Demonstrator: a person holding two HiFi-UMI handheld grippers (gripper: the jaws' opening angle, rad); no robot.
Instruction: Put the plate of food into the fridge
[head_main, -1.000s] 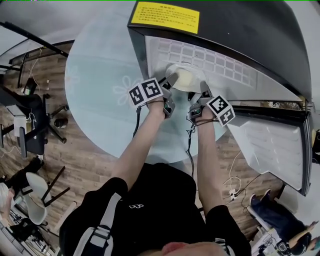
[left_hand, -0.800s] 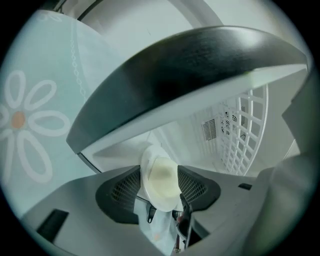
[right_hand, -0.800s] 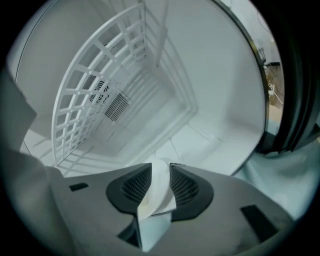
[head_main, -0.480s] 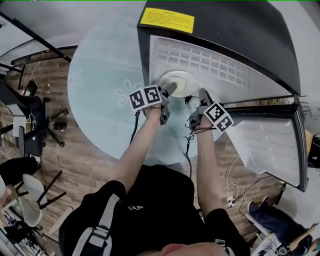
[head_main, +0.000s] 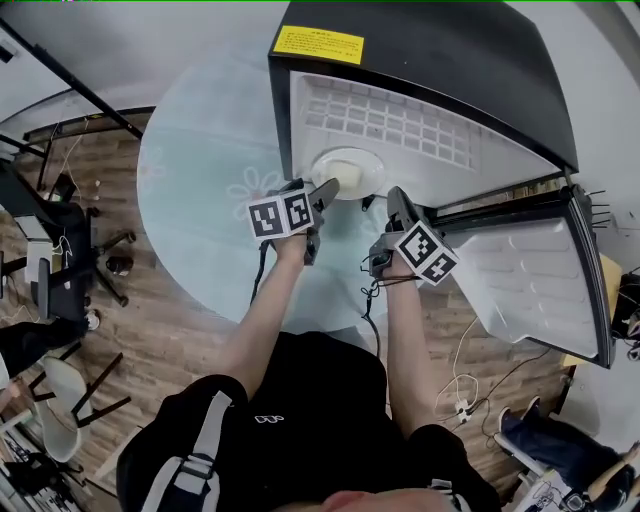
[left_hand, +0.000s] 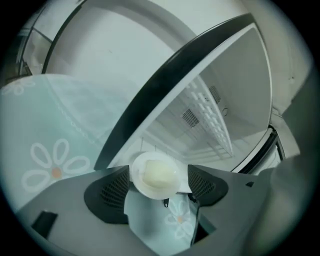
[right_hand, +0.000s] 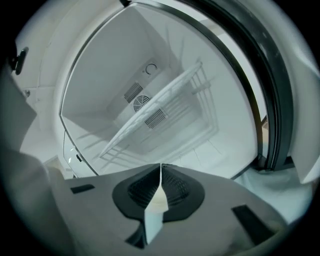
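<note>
one plate of food (head_main: 345, 172) sits at the front edge of the fridge (head_main: 430, 60); left gripper (head_main: 312, 196) opening, clear of it; right gripper (right_hand: 160, 171) closing, empty.

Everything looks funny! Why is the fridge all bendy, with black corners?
Left gripper view: the wide lens bends the fridge into a curve and blacks out the corners; right gripper view: same curving and dark corners; head view: fridge and table bulge too.

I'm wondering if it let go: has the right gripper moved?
Yes. The right gripper has drawn back from the fridge opening toward the person, off the plate, fingers closing on nothing.
</note>
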